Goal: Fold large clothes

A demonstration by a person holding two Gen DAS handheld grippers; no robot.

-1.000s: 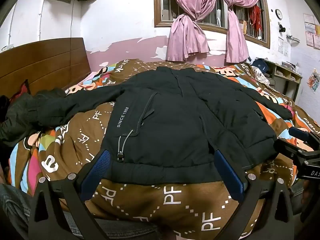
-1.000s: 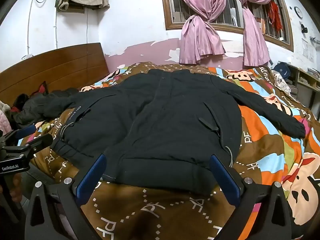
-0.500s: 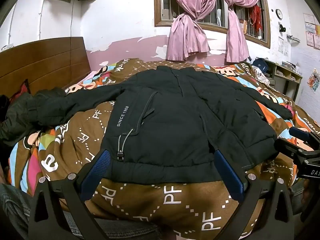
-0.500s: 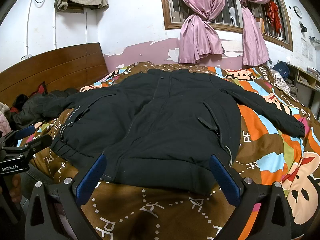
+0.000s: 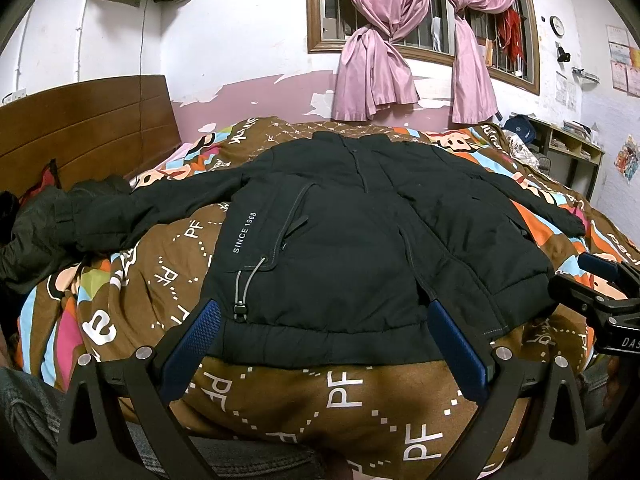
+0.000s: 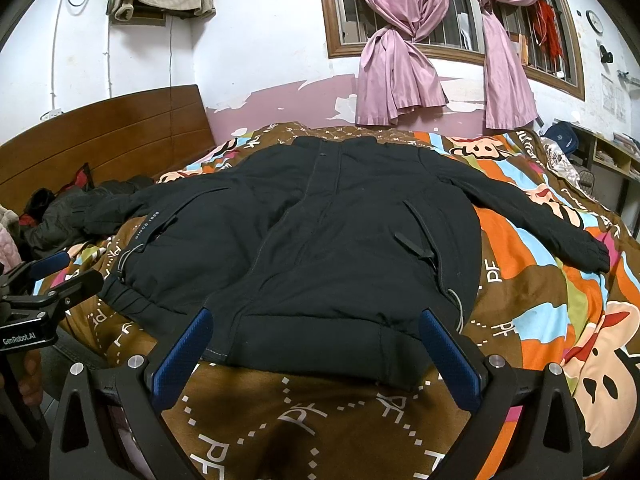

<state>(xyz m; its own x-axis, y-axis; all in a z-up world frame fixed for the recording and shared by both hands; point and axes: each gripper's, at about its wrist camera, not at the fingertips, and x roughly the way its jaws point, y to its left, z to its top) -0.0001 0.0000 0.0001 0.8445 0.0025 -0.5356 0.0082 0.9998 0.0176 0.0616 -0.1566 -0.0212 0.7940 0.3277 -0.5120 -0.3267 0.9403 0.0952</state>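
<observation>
A big black padded jacket (image 5: 352,240) lies front up and spread flat on the bed, sleeves stretched out to both sides, hem toward me. In the left wrist view my left gripper (image 5: 324,344) stands open just short of the hem's left half, holding nothing. The right wrist view shows the same jacket (image 6: 332,248), with my right gripper (image 6: 316,344) open at the hem's right half, also empty. Each gripper appears at the edge of the other's view: the right gripper (image 5: 600,292) and the left gripper (image 6: 52,280).
A brown cartoon-print quilt (image 5: 348,396) covers the bed. A wooden headboard (image 5: 84,128) stands at the left with dark clothes (image 5: 36,220) piled by it. Pink curtains (image 5: 372,64) hang at the far window. Shelves (image 5: 572,152) stand at the right wall.
</observation>
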